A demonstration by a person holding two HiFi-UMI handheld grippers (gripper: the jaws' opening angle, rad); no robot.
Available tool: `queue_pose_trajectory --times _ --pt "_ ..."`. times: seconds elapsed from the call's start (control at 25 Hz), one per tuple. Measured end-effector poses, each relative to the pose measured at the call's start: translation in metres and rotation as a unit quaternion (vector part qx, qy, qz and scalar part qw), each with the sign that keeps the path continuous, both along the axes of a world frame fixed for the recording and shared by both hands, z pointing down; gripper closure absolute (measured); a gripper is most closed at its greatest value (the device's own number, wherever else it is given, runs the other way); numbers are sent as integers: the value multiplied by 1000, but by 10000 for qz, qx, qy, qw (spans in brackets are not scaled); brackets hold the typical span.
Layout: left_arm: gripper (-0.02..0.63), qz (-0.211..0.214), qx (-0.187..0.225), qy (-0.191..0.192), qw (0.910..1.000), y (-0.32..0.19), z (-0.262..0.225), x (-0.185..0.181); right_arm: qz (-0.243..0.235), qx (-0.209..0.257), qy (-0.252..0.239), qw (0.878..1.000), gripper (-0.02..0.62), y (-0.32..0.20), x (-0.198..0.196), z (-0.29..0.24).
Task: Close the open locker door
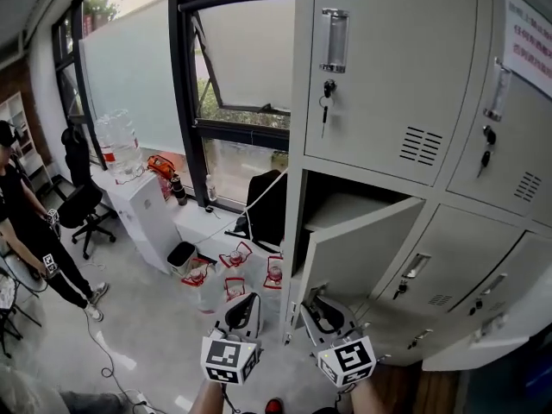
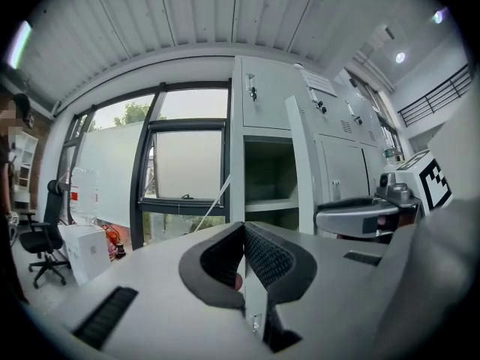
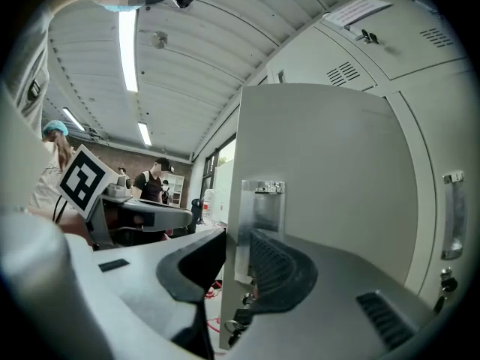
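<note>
Head view: the bank of grey lockers is filling the right side, and a white notice on an upper door is carrying red writing too small to read. The open locker door is standing out from the middle row, hinged at its right and swinging leftward toward the person. The left gripper and right gripper are hovering low, the right one at the door's free edge.

Left gripper view: the left gripper is showing its jaws pressed together, holding nothing, and is pointing toward the open compartment.

Right gripper view: the right gripper is pinching narrowly on the door, whose free edge is running upright. The metal handle plate is sitting just above the pads, with keys dangling below. A notice higher up is staying unreadable.
</note>
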State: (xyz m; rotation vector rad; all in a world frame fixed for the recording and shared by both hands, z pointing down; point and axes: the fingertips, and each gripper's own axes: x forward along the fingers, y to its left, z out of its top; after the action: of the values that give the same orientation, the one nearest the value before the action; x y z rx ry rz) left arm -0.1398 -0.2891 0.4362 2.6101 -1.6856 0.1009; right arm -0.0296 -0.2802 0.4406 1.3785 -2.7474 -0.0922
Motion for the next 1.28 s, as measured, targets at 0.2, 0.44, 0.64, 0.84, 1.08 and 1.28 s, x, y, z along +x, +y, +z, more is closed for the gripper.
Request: queue_pose_trajectory --times 0.2,0.44,0.64,0.84,1.08,1.28 --pt "584 279 10 13 9996 -19 1 -3 286 -12 -14 9996 492 -19 -6 0" --pt "584 370 -56 17 9993 -37 7 -13 522 17 5 9986 512 -38 -9 -1" --pt "584 381 -69 48 9992 -51 7 -18 672 5 21 9977 526 -56 -11 0" --pt "584 392 -85 32 9992 -66 10 -20 715 0 23 9974 541 -74 -12 0" --pt "584 408 -81 67 9991 -88 10 -19 710 29 42 9975 546 -95 -14 -1" --pt "584 386 -63 58 9992 -105 9 -19 791 -22 50 9968 549 -113 -13 0"
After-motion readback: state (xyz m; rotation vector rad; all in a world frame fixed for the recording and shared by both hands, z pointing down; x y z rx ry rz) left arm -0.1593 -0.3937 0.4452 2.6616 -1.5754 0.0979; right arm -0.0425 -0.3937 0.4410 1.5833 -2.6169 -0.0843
